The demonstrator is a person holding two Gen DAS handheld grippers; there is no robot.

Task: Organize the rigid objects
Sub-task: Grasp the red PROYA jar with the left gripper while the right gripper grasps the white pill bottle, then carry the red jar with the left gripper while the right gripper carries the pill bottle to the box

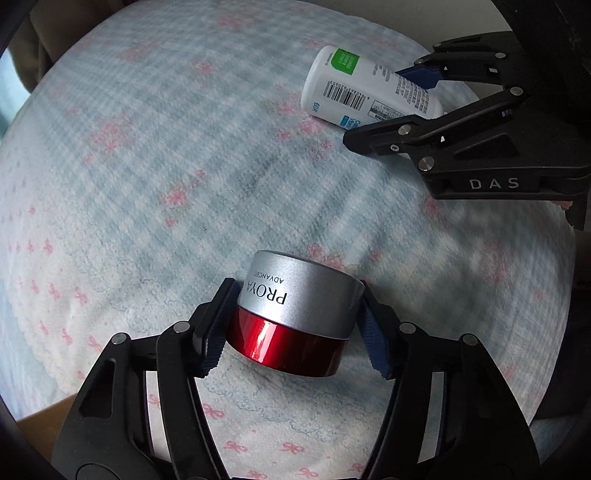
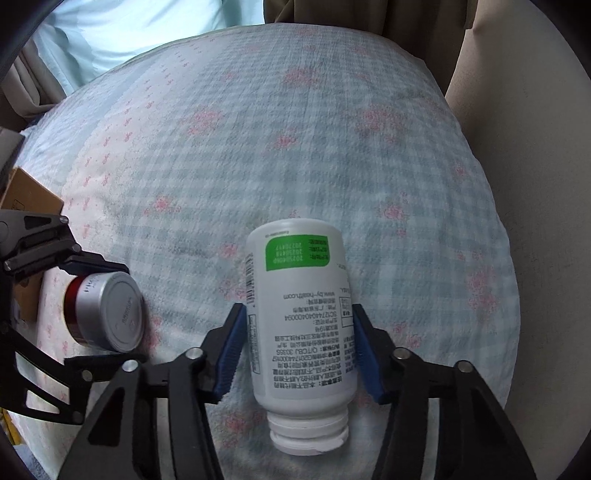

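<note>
A cream jar (image 1: 295, 295) with a silver lid and a glossy red base lies on its side on the checked cloth (image 1: 166, 166). My left gripper (image 1: 295, 325) is shut on it, one blue pad on each side. The jar (image 2: 110, 310) and the left gripper (image 2: 98, 314) also show at the left of the right wrist view. A white pill bottle (image 2: 299, 280) with a green label patch lies flat, its cap toward the camera. My right gripper (image 2: 297, 314) is shut on its body. The left wrist view shows this bottle (image 1: 354, 85) at the upper right, held by the right gripper (image 1: 375, 107).
The pale blue checked cloth with pink flowers covers a soft, rounded surface. A cardboard box (image 2: 26, 199) stands at its left edge. Light blue fabric (image 2: 129, 29) and brownish fabric (image 2: 369, 18) lie beyond the far edge, and a beige surface (image 2: 535, 184) runs along the right.
</note>
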